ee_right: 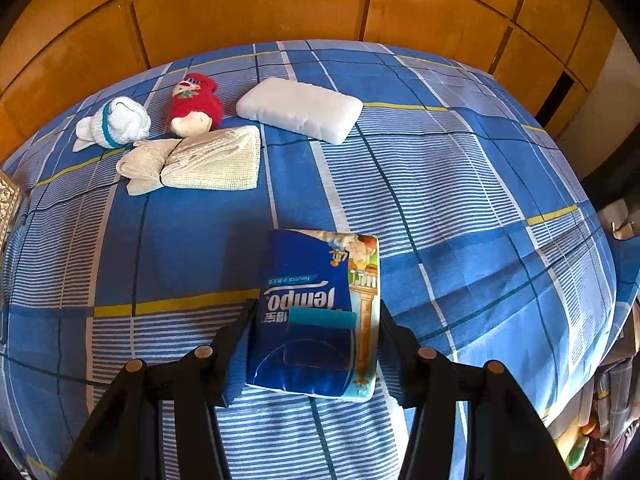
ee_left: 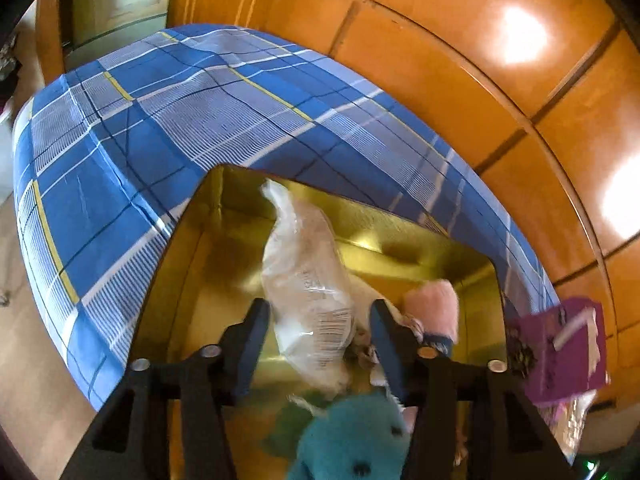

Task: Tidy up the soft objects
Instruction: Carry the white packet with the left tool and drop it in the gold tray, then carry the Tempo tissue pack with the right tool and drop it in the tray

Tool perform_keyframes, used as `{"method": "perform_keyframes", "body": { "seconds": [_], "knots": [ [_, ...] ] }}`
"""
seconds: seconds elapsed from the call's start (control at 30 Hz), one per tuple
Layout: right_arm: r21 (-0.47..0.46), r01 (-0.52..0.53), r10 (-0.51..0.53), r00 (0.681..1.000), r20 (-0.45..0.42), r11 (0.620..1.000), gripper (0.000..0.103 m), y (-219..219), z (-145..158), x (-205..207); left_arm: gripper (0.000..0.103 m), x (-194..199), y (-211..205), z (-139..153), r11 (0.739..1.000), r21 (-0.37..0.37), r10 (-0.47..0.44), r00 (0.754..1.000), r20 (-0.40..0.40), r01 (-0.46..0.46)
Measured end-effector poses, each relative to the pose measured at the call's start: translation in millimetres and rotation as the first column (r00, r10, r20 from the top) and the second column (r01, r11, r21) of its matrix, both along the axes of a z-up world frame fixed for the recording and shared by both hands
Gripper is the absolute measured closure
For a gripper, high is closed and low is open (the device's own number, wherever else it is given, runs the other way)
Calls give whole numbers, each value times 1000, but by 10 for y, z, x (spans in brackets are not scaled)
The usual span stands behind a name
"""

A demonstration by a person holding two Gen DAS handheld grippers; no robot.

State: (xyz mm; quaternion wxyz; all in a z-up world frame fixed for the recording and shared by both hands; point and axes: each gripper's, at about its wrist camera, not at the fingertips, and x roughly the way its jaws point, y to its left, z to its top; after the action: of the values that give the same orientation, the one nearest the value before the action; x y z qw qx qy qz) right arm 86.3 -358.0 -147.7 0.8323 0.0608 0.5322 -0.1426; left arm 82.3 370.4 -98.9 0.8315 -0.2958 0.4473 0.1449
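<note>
In the left wrist view my left gripper hangs over an open gold box on the blue plaid bed. A soft white item in a clear plastic bag sits between the open jaws with a gap at the right finger. A teal plush and a pink plush lie in the box. In the right wrist view my right gripper is shut on a blue Tempo tissue pack lying on the bed, pads against both sides.
Farther up the bed lie a white pad, a red doll-like sock, a white sock with teal stripes and a cream mesh cloth. A purple box sits beside the gold box. Wooden panelling backs the bed.
</note>
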Motion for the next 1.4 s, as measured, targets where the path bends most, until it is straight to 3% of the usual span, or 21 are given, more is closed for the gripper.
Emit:
{"method": "perform_keyframes", "body": {
  "seconds": [0.1, 0.23, 0.37, 0.5, 0.67, 0.9, 1.03, 1.17, 1.27, 1.4],
  "knots": [
    [-3, 6, -6, 1000, -4, 1000, 49, 9, -2, 2, 35, -12, 32, 51, 1000, 13, 21, 1000, 12, -21],
    [-3, 10, -10, 1000, -2, 1000, 49, 18, -4, 22, 29, -188, -111, 221, 996, 86, 14, 999, 40, -17],
    [18, 28, -28, 1000, 12, 999, 50, 5, 3, 19, 23, -357, -434, 361, 986, 161, -63, 996, 67, 51],
    [104, 18, -21, 999, 25, 994, 50, -5, 63, 64, 22, -475, -886, 405, 959, 225, -189, 980, 61, 171],
    [125, -31, 22, 997, 77, 992, 50, 149, 302, 249, 22, -534, -1238, 413, 941, 233, -266, 962, 63, 245],
    [133, -186, 166, 976, 144, 974, 50, 661, 775, 733, 22, -560, -1475, 418, 927, 241, -311, 949, 59, 288],
    [115, -309, 284, 939, 193, 944, 50, 1191, 1126, 1101, 19, -619, -1466, 409, 930, 238, -301, 952, 63, 278],
    [99, -436, 404, 883, 238, 895, 50, 1840, 1425, 1383, 19, -696, -1408, 407, 934, 241, -288, 955, 69, 264],
    [97, -527, 488, 831, 267, 845, 50, 2367, 1599, 1507, 19, -735, -1355, 402, 938, 242, -273, 959, 68, 250],
    [87, -665, 616, 727, 302, 742, 50, 3082, 1755, 1459, 19, -796, -1306, 404, 936, 260, -261, 963, 66, 236]
  ]
}}
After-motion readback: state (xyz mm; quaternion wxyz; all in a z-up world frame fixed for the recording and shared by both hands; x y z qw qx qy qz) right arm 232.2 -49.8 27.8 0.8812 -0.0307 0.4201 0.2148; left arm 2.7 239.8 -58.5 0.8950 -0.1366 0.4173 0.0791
